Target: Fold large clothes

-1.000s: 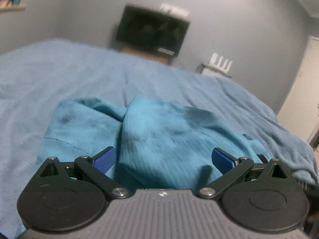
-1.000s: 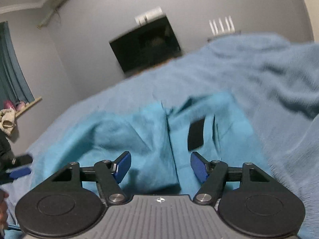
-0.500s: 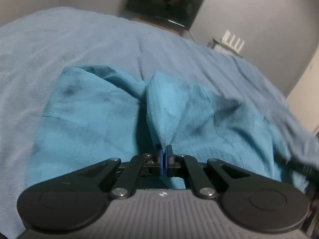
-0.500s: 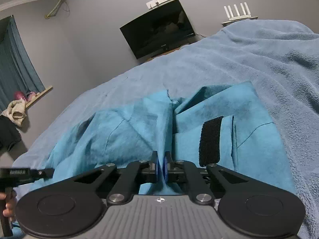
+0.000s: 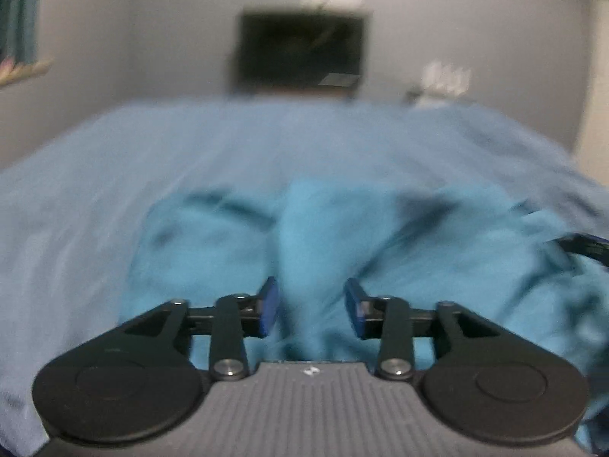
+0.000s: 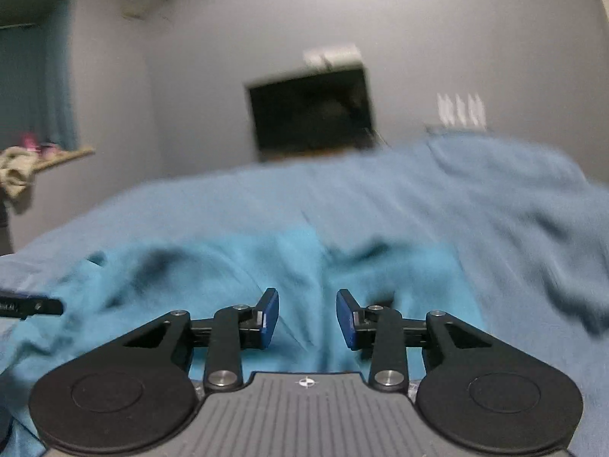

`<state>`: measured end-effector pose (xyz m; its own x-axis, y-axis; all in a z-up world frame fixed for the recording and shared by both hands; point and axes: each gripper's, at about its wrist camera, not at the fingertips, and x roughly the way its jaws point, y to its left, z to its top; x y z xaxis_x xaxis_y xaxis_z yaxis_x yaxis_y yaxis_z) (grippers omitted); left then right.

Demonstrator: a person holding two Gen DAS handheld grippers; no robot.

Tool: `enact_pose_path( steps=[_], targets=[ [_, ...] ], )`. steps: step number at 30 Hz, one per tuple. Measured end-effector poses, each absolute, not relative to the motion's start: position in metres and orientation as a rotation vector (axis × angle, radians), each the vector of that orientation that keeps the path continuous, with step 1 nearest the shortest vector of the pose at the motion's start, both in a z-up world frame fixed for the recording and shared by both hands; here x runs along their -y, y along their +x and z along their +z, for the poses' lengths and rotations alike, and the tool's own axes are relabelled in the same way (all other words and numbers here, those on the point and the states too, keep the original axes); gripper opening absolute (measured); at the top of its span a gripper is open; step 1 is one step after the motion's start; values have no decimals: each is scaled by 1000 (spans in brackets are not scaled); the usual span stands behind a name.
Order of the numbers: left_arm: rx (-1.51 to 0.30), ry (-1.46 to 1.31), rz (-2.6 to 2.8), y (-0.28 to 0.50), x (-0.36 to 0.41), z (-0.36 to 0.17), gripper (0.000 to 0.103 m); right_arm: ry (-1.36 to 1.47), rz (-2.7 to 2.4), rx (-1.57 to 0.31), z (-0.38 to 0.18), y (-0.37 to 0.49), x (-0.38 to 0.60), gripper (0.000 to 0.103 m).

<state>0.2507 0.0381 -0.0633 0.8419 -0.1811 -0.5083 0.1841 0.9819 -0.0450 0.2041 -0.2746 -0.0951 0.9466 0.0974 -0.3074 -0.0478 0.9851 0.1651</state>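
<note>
Dim, flat indoor light, bluish-grey, with no visible source and no glare. Heavily motion-blurred in both wrist views: smeared teal garment [image 5: 316, 236], streaked blue blanket [image 6: 418, 198], soft-edged television [image 5: 300, 53]. Sharp only on the near gripper bodies. Faint dark shadows in the cloth folds. Fisheye bending and darkened corners at the edges.

Home bedroom: a bed covered by a blue fleece blanket [image 5: 190, 160], dark wall-mounted TV [image 6: 310, 112] on a grey wall beyond its far edge, white router [image 6: 460, 108] with antennas right of it, curtained window [image 6: 34, 83] with cluttered sill at left.
</note>
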Motion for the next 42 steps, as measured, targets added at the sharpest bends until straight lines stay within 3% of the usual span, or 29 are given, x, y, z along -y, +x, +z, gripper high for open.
enact_pose_path(
  steps=[2, 9, 13, 19, 21, 23, 24, 33, 42],
  targets=[
    [-486, 42, -292, 241, -17, -62, 57, 125, 148, -297, -95, 206, 262, 37],
    [-672, 182, -363, 261, 35, -117, 59, -12, 140, -577, -135, 235, 242, 32],
    [-657, 193, -343, 258, 33, -135, 65, -4, 138, -585, -137, 235, 243, 33],
    [-729, 160, -330, 237, 21, -112, 67, -47, 130, -574, -140, 234, 237, 35],
    [-731, 129, -325, 223, 5, -94, 67, -20, 146, -562, -138, 227, 242, 38],
    [-729, 120, -286, 203, -8, -69, 67, 34, 165, -546, -135, 221, 244, 57],
    [-725, 121, -259, 189, -18, -57, 67, 60, 177, -544, -132, 215, 246, 59],
    [-708, 29, -142, 69, -121, 24, 68, 88, 225, -456, -46, 123, 253, 71],
    [-734, 140, -153, -43, -190, 56, 72, -45, 219, -406, 42, -32, 291, 83]
  ],
)
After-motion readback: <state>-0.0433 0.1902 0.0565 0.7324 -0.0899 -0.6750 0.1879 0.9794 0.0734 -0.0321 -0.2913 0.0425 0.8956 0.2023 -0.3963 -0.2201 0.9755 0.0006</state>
